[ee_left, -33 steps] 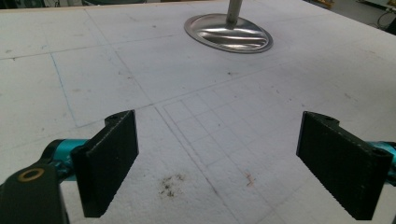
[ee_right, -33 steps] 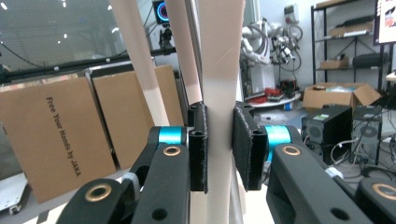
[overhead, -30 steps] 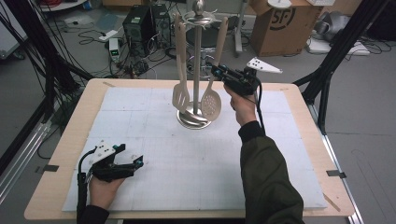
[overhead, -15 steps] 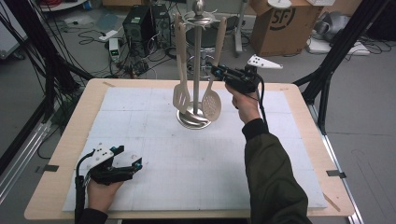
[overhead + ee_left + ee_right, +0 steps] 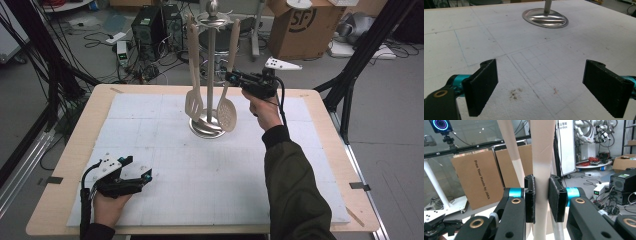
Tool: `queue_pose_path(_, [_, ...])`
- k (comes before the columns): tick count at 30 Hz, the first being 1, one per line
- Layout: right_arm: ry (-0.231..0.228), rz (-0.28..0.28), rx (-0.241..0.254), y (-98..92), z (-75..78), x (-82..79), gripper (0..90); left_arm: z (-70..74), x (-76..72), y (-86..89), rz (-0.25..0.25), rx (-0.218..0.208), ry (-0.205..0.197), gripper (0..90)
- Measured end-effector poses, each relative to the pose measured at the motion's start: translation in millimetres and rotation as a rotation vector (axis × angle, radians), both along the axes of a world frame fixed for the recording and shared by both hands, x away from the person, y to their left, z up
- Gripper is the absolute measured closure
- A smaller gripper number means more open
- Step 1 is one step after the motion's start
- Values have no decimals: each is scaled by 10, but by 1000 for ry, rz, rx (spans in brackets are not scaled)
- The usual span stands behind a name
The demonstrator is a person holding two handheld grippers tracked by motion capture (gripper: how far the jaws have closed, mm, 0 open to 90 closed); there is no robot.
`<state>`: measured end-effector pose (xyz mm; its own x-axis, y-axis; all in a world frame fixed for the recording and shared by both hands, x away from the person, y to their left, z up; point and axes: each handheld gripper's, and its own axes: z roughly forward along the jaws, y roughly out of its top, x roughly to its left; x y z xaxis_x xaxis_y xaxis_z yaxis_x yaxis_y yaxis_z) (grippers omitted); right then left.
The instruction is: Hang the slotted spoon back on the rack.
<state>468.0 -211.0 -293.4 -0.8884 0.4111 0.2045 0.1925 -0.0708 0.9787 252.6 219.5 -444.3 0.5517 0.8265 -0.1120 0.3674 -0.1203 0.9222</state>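
- Wooden utensils hang from a metal stand (image 5: pixel 210 65) at the far middle of the table (image 5: pixel 60 165): we identify a slotted spoon (image 5: pixel 227 107) on the stand's right side and a slotted spatula (image 5: pixel 193 95) on its left.
- We hold the right gripper (image 5: pixel 231 76) level at mid-height of the stand, and its jaws are clamped on the slotted spoon's handle (image 5: pixel 541 170).
- From the right gripper view we confirm the clamp: both black pads press the pale handle from either side, and the handle runs upright between them.
- Just behind that handle we see the spatula's handle (image 5: pixel 510 152) slanting upward, close to it but outside the pads.
- We note the stand's centre pole (image 5: pixel 210 75) directly beside the gripped handle; it is the nearest obstruction on the far side of the jaws.
- We rest the left gripper (image 5: pixel 134 172) on the white foam mat (image 5: pixel 200 190) at the near left corner, well apart from the stand, with its jaws spread wide and nothing between them.
- From the left gripper view we see the stand's round steel base (image 5: pixel 545 18) ahead across bare mat.
- Beyond the table's far edge we observe a cardboard box (image 5: pixel 300 25), a black computer case (image 5: pixel 146 25) and loose cables (image 5: pixel 100 35) on the floor.
- Black frame struts (image 5: pixel 360 55) stand at the right of the table.
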Motion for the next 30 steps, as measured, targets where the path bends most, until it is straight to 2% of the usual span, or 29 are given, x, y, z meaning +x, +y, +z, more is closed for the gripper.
queue_pose_path(10, [6, -39, -4, 43, -24, 4, 761, 15, -8, -1, -4, -1, -9, 134])
queue_pose_path(13, [5, -69, -9, 59, -38, 11, 684, 16, -9, 1, -6, -2, -10, 135])
queue_pose_path(16, [8, -113, -6, 61, -41, 12, 566, 18, -11, 1, -4, -4, -10, 134])
queue_pose_path(19, [4, -150, 10, 41, -38, 7, 513, 22, -12, 2, -3, -4, -12, 134])
queue_pose_path(22, [-3, -183, 53, -7, -21, -23, 486, 22, -13, -3, -4, -7, -10, 134])
queue_pose_path(24, [-9, -183, 76, -29, 0, -43, 476, 23, -10, -7, -8, -2, -12, 134])
queue_pose_path(30, [-45, -196, 104, -45, 104, -153, 462, 29, -11, -15, -10, -7, -16, 135])
